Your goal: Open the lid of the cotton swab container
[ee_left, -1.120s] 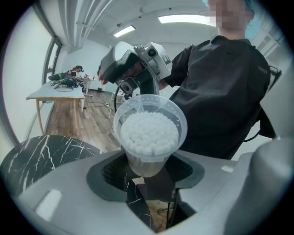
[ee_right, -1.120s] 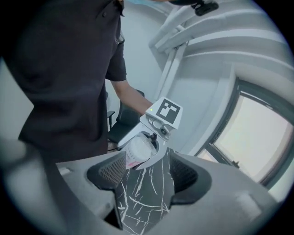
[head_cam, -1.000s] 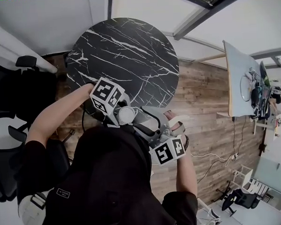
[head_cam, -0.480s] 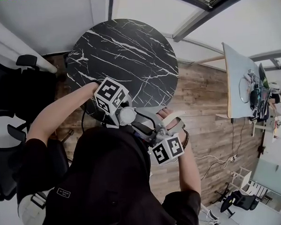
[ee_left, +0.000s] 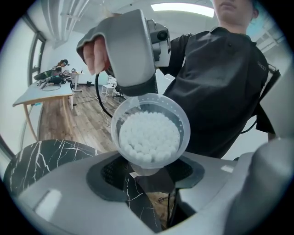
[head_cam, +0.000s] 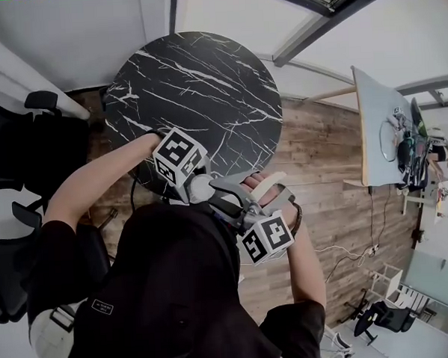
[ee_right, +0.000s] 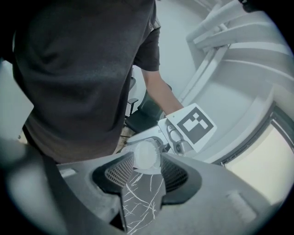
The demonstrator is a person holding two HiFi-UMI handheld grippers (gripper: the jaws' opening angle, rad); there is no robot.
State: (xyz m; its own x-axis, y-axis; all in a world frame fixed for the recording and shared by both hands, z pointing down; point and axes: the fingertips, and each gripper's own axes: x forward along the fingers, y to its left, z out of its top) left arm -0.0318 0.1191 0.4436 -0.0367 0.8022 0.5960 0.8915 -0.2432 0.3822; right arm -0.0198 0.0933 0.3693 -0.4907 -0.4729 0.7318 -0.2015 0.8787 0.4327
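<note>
The cotton swab container [ee_left: 149, 135] is a clear round tub packed with white swab heads, held in the air above the black marble table [head_cam: 204, 86]. My left gripper [ee_left: 146, 172] is shut on its lower end. In the left gripper view the container faces the camera, with one of the right gripper's grey fingers [ee_left: 131, 50] over its top rim. My right gripper [ee_right: 143, 169] is closing on the container's white lid [ee_right: 144, 156], which sits between both pads and touches them. In the head view the container [head_cam: 201, 186] shows between the two marker cubes.
Black office chairs [head_cam: 28, 147] stand at the left of the table. A white desk [head_cam: 379, 129] with clutter stands far right on the wooden floor [head_cam: 320, 154]. The person's dark torso is close behind both grippers.
The right gripper has moved up and left to meet the left gripper at the container. Its jaws have narrowed around the lid. The left gripper has barely moved.
</note>
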